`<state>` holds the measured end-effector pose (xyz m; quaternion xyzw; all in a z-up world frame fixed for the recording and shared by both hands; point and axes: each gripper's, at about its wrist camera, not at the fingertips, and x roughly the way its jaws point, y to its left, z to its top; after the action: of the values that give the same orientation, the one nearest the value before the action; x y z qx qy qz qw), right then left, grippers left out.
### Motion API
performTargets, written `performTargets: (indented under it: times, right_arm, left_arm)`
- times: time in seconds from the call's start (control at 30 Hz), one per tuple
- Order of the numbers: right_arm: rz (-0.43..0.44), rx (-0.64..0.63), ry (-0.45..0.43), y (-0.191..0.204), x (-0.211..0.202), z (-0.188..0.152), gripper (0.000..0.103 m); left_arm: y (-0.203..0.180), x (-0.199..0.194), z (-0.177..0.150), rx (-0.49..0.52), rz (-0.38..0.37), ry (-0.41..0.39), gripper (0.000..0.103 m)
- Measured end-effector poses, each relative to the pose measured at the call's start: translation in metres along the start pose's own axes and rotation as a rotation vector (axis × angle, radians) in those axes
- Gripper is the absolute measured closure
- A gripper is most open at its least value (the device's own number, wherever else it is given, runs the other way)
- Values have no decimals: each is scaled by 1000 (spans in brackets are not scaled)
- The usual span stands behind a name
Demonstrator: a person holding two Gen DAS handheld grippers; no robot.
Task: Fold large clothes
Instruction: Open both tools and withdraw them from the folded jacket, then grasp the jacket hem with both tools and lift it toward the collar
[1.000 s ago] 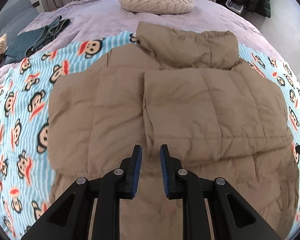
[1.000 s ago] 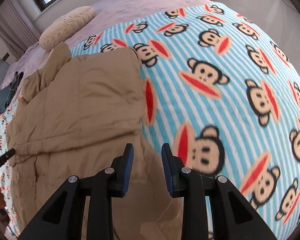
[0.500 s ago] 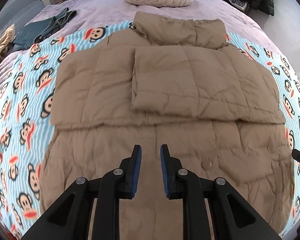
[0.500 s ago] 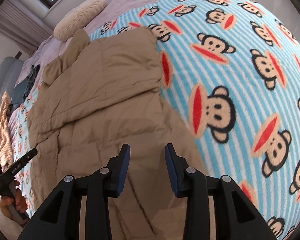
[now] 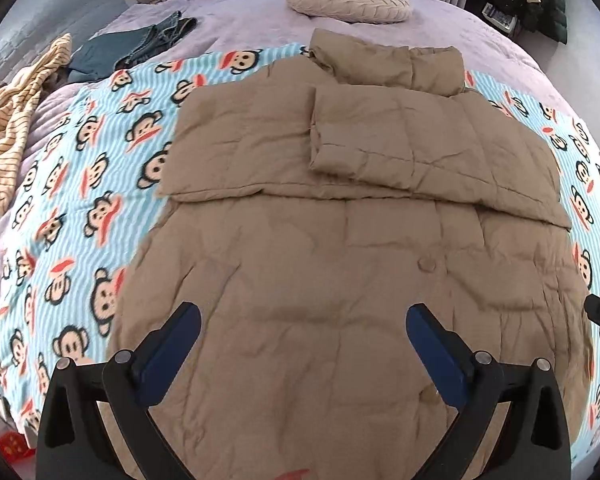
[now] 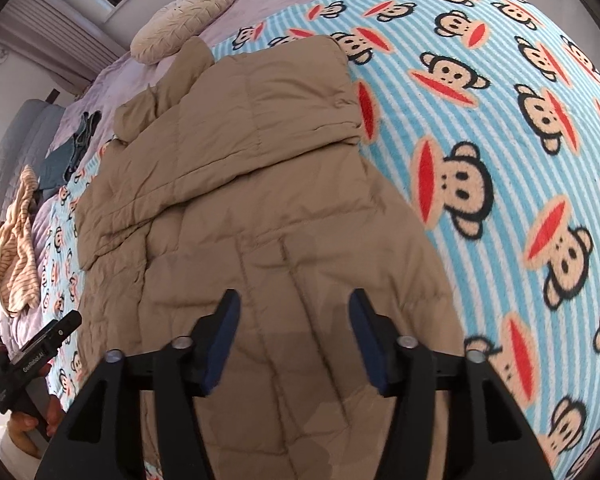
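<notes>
The coat (image 5: 340, 280), a tan quilted puffer, lies flat on the monkey blanket (image 5: 80, 200), filling the centre of both frames. Its long axis runs from the collar (image 5: 388, 66) near the upper centre down to the hem at the bottom edge, under the tools. Both sleeves are already folded across the chest in the upper half. It looks soft, bulky and light, likely springy and a little slick, so a fold may puff open; the hem corners seem the best holds, pinching both layers deep. The left gripper (image 5: 304, 330) hovers with fingers spread wide, holding nothing; the right gripper (image 6: 294, 320) likewise stands apart over the lower coat.
</notes>
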<state>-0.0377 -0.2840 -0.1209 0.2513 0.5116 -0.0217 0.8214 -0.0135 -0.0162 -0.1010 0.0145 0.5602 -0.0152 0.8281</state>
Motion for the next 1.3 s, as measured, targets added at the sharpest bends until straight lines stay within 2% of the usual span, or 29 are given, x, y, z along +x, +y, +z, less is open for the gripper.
performTargets:
  times: [0.07, 0.13, 0.5, 0.57, 0.73, 1.0, 1.1, 1.17, 1.23, 1.3]
  right_arm:
    - [-1, 4, -4, 6, -5, -8, 28]
    - [0, 11, -11, 10, -9, -15, 22]
    - [-1, 107, -60, 31, -37, -78, 19]
    - [25, 144, -59, 32, -42, -90, 1]
    - [46, 177, -59, 38, -52, -117, 0]
    - [53, 263, -36, 39, -65, -154, 0]
    - [44, 286, -43, 35, -69, -163, 0]
    - [47, 308, 14, 30, -65, -165, 0]
    - [90, 362, 112, 18, -54, -167, 0]
    - [108, 432, 152, 3, -47, -171, 0]
  left_arm:
    - [5, -7, -6, -1, -2, 3, 0]
    - [12, -14, -13, 1, -14, 4, 0]
    - [48, -39, -56, 26, -27, 43, 0]
    - [54, -43, -64, 35, -35, 53, 0]
    - [69, -57, -83, 62, -19, 48, 0]
    - [104, -66, -105, 43, -27, 65, 0]
    - [121, -67, -116, 27, -85, 100, 0]
    - [132, -72, -125, -2, -114, 100, 0]
    - [143, -75, -134, -37, -149, 104, 0]
    - [153, -73, -142, -79, -171, 112, 0]
